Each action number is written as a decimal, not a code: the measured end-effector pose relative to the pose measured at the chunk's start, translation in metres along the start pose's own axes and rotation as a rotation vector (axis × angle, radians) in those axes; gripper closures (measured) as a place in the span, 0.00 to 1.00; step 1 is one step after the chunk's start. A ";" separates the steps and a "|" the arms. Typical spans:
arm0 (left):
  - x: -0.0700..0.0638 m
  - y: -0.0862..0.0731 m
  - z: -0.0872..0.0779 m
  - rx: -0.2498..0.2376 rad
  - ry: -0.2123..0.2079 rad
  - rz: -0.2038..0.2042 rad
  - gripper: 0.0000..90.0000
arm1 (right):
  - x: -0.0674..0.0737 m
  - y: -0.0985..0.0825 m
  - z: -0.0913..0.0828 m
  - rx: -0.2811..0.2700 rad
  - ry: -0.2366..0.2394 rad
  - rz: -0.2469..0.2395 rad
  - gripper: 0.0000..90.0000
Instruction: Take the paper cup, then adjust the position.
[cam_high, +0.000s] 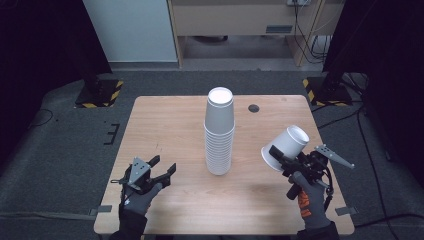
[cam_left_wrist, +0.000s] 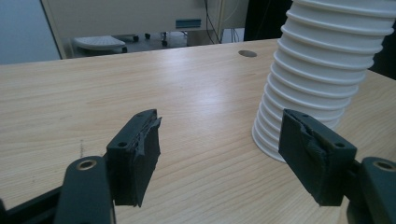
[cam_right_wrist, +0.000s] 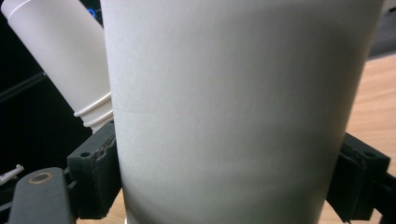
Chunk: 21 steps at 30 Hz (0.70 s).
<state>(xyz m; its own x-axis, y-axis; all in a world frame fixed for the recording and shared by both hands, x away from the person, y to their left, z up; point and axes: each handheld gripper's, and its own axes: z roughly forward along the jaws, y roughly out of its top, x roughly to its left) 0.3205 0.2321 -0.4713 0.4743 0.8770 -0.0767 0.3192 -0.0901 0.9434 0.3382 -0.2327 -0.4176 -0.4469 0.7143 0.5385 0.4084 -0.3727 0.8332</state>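
A single white cup lifted clear of the tabletop, right of the cup stack — clamped in the right hand-held gripper.

The cup lies tilted, its jaws pressed on either side of its wall; in the right gripper view the cup hides most of the stack behind. Left of the stack, the left hand-held gripper sits low with jaws spread wide, holding nothing — the left gripper view cuts off the stack's top.

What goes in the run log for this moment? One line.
right gripper: shut on single cup, lifted | left gripper: open, empty | cup stack: upright, mid-table
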 end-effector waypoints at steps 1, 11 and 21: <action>-0.002 0.000 0.000 0.000 -0.005 0.002 0.31 | -0.001 -0.001 -0.001 0.002 0.004 0.018 0.16; -0.017 0.003 0.005 -0.003 -0.045 0.032 0.32 | -0.009 -0.005 -0.002 0.002 0.001 0.079 0.16; -0.031 0.004 0.009 -0.007 -0.081 0.049 0.34 | -0.010 -0.008 -0.003 -0.010 0.008 0.117 0.16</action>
<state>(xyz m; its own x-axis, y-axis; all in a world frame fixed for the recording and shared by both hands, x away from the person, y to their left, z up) 0.3145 0.2004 -0.4678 0.5538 0.8307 -0.0563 0.2884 -0.1280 0.9489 0.3370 -0.2382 -0.4291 -0.4031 0.6609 0.6330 0.4497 -0.4594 0.7660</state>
